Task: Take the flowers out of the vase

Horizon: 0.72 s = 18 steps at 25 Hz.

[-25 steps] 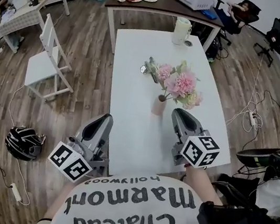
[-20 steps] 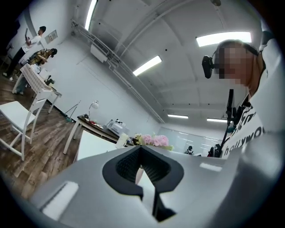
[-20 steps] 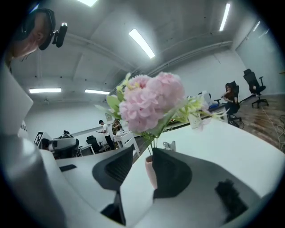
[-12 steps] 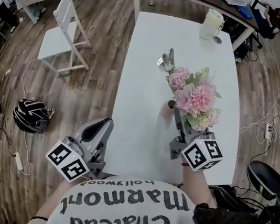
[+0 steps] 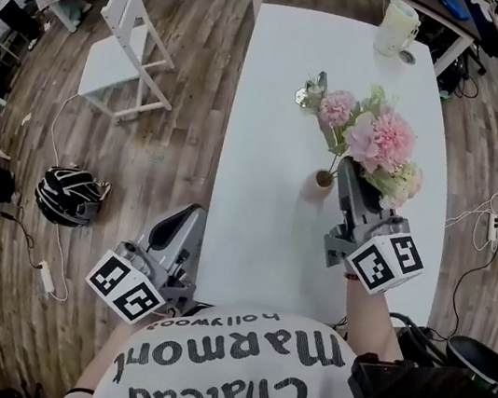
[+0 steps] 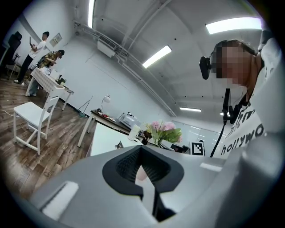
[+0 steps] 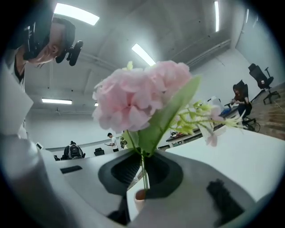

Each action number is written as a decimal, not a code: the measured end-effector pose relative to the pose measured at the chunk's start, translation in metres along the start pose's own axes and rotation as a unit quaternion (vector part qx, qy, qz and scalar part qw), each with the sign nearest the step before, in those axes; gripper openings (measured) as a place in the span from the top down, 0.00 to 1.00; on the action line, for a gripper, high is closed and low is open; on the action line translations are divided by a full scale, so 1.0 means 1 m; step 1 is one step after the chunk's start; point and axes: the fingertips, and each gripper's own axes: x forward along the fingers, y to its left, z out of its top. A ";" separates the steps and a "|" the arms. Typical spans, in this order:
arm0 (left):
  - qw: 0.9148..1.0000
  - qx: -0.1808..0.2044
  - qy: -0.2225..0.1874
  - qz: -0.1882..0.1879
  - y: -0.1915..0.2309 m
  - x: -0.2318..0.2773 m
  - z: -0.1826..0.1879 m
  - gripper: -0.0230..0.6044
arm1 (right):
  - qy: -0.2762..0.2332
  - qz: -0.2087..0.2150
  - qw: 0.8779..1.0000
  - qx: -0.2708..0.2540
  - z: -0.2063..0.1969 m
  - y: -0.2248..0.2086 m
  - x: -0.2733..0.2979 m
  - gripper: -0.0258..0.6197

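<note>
On the far left, on the wood floor, stands a white chair. Near it lies a black and white helmet.

Next comes the left gripper. It is held low, beside the left edge of the white table, well away from the vase. Its jaws are a little apart and there is nothing between them. In the left gripper view you can see a bit of the vase far off through the gap.

On the table stands a small pink vase. The flowers are in it. They are pink, with green leaves, and their thin stems go down into the top of the vase. The flowers lean to the right.

The right gripper is right at the flowers, just above the vase. In the right gripper view its jaws are apart, one on each side of the green stems. The stems stand in the gap, and the jaws do not look pressed on them.

At the far end of the table stands a pale jug. I cannot tell what is in it.
</note>
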 end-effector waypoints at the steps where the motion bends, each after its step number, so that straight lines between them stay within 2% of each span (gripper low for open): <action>1: 1.000 0.000 -0.003 -0.001 0.001 -0.001 0.001 0.96 | -0.004 -0.002 1.000 -0.002 0.004 0.000 0.000 0.91; 10: 0.999 -0.002 -0.025 -0.028 0.004 -0.035 0.015 0.96 | -0.052 -0.025 0.997 -0.057 0.056 0.031 -0.007 0.91; 18: 0.998 0.001 -0.046 -0.038 0.014 -0.089 0.022 0.96 | -0.106 -0.059 0.983 -0.137 0.097 0.078 -0.026 0.91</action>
